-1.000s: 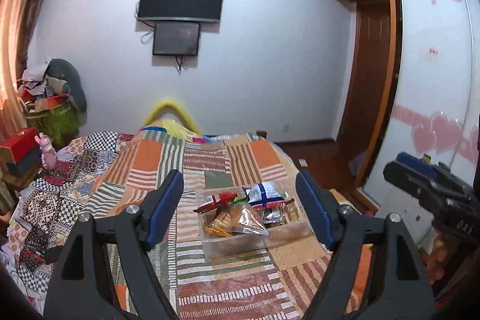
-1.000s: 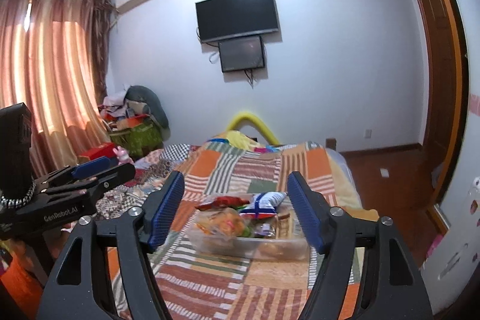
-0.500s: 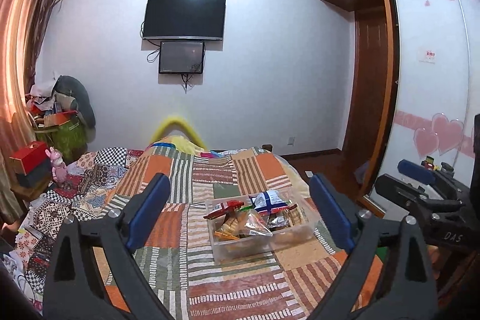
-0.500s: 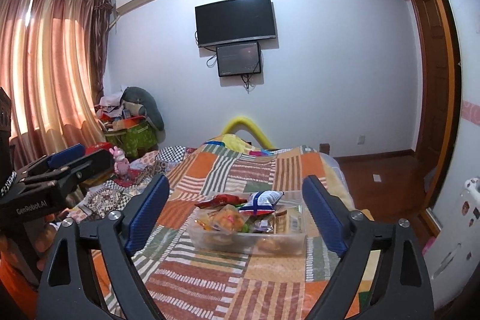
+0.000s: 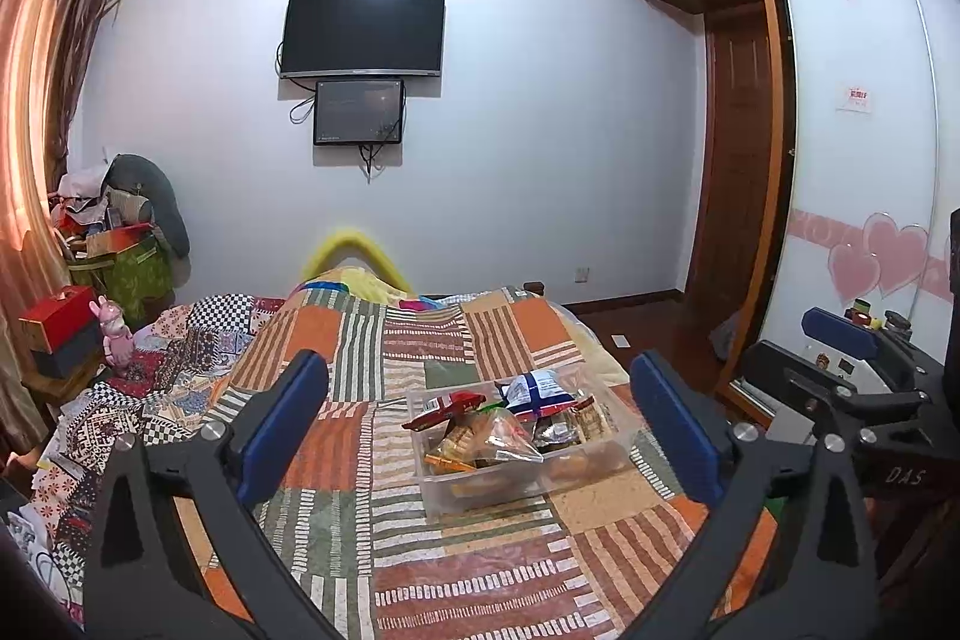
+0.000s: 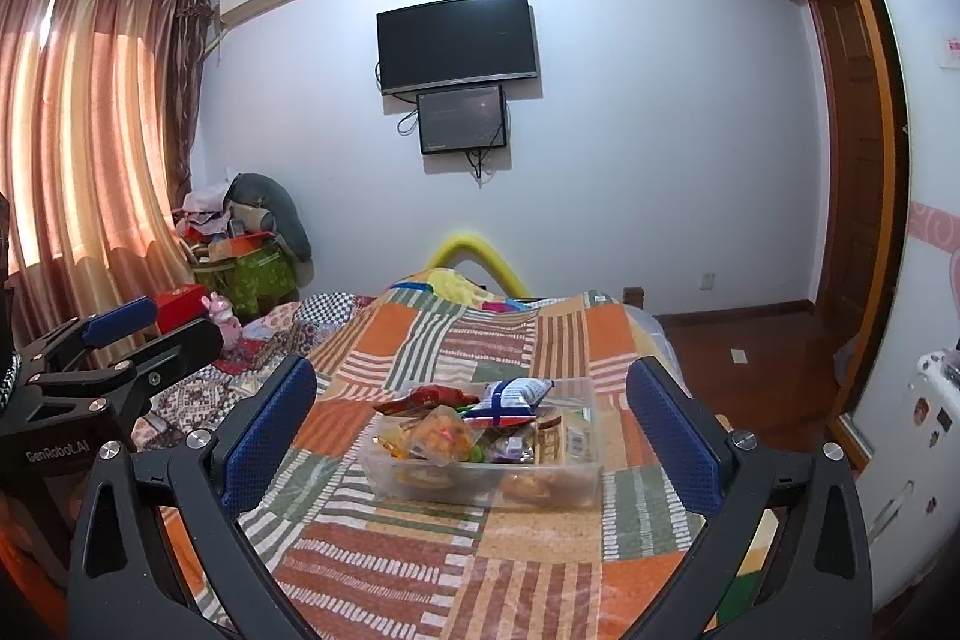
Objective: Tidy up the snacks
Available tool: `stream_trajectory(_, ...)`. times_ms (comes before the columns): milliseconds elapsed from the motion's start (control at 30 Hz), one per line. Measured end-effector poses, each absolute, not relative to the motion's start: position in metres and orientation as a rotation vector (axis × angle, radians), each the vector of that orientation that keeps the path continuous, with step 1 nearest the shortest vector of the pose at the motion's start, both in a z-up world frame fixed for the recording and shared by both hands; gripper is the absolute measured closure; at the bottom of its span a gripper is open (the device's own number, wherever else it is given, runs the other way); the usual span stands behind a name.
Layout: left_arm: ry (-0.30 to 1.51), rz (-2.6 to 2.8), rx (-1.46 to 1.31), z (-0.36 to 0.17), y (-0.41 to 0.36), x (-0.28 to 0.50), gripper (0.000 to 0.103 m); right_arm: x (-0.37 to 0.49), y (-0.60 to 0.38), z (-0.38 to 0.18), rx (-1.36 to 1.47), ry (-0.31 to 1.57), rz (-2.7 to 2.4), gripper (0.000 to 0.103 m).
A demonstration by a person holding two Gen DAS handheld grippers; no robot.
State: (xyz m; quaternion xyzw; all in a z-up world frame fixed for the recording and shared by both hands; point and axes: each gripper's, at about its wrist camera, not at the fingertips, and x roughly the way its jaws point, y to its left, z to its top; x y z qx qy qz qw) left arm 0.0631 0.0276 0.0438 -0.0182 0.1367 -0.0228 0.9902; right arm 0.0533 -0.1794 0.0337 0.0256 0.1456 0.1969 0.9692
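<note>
Both grippers, left [image 5: 477, 421] and right [image 6: 471, 415], have just been opening: jaws now spread wide, nothing between them. Snacks [image 6: 474, 415] sit heaped in a clear bin [image 6: 564, 490] on the bed [image 6: 420, 568], ahead of both. Risk: soft quilt lets the bin tip or slide when nudged; crinkly bags slip. Bedroom, wall TV [image 6: 456, 40], curtains [image 6: 78, 130] at left.
</note>
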Motion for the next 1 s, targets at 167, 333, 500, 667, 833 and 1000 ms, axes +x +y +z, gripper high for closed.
stream_trajectory(167, 0.276, -0.045, -0.037, 0.0421, 0.0273, 0.0651, 0.0, 0.0519, -0.181, 0.0336, 0.047, 0.288, 0.391, 0.0)
stream_trajectory(333, 0.278, -0.046, -0.039, 0.0424, 0.027, 0.0651, 0.0, 0.0495, -0.183, 0.0359, 0.047, 0.283, 0.385, 0.0)
stream_trajectory(500, 0.284, -0.05, -0.04, 0.0389, 0.0265, 0.0672, 0.0, 0.0504, -0.1843, 0.0357, 0.05, 0.285, 0.379, 0.0)
stream_trajectory(667, 0.284, -0.049, -0.039, 0.0383, 0.0262, 0.0677, 0.0, 0.0526, -0.1866, 0.0362, 0.06, 0.289, 0.376, 0.0)
stream_trajectory(833, 0.288, -0.05, -0.041, 0.0377, 0.0276, 0.0684, 0.0, 0.0525, -0.1861, 0.0356, 0.059, 0.292, 0.372, 0.0)
stream_trajectory(1000, 0.293, -0.049, -0.041, 0.0357, 0.0288, 0.0698, 0.0, 0.0521, -0.1858, 0.0353, 0.053, 0.291, 0.372, 0.0)
